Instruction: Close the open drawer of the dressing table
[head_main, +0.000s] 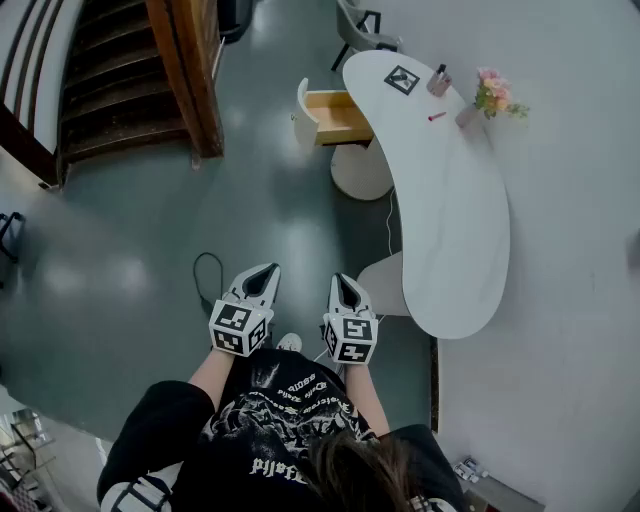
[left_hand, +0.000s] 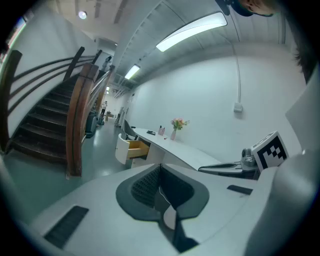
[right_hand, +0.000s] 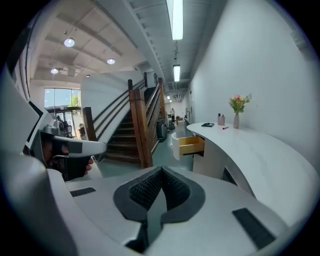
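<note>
While both grippers hang in front of the person, well short of the furniture, neither holds anything; the left gripper (head_main: 262, 274) has its jaws pressed together w/ nothing between them, its dark pads (left_hand: 144, 186) meeting along one line in the left gripper view; the right gripper (head_main: 343, 282) is likewise closed on nothing, jaws touching in the right gripper view; the two sit side by side, near each other but apart, both pointing fwd and a bit downward over the grey-green floor (head_main: 150, 250). The drawer (head_main: 336, 114) is at the far end of the dressing table (head_main: 450, 210), on the table's left side in the head view; it's pulled out, pale wood interior showing, white rounded front on the side away from the tabletop; well apart from both grippers. The table has a long white curved top running along the white wall (head_main: 570, 250); at its far end lie a square black-and-white marker card (head_main: 402, 79), a small red item (head_main: 437, 116) too small to id, and a vase of pink flowers (head_main: 488, 97) by the wall. A wooden staircase (head_main: 120, 80) rises left of the drawer, across the floor; a thin dark cable (head_main: 205, 275) loops on the floor just left of the left gripper.
</note>
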